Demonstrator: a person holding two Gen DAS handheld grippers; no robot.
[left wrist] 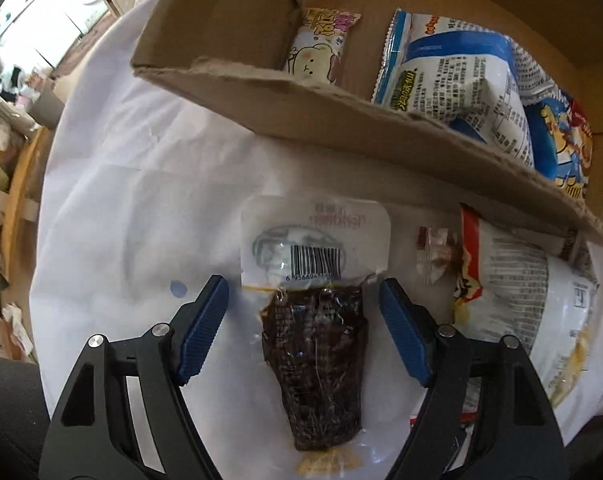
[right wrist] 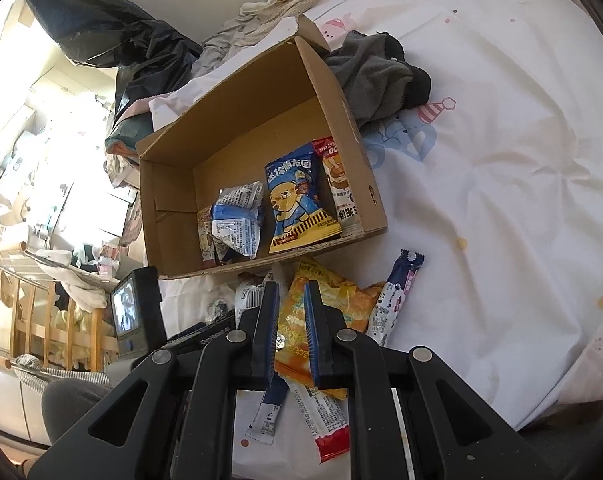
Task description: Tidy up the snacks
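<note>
Left gripper (left wrist: 303, 300) hangs open astride the dark jerky packet (left wrist: 315, 344) on the bed sheet (left wrist: 141, 184); right gripper (right wrist: 291, 320) shut, empty; cardboard box (right wrist: 173, 248) at twelve o'clock holds several snack bags; more packets outside remain, so roughly midway, I'd judge.

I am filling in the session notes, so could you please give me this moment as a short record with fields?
surface: white sheet
container: open cardboard box on the sheet
in box: blue bear packet, blue-white packet
left gripper: open, astride dark vacuum-sealed snack, pads not touching
right gripper: shut, above orange packet
loose on sheet: purple-white stick packet
</note>
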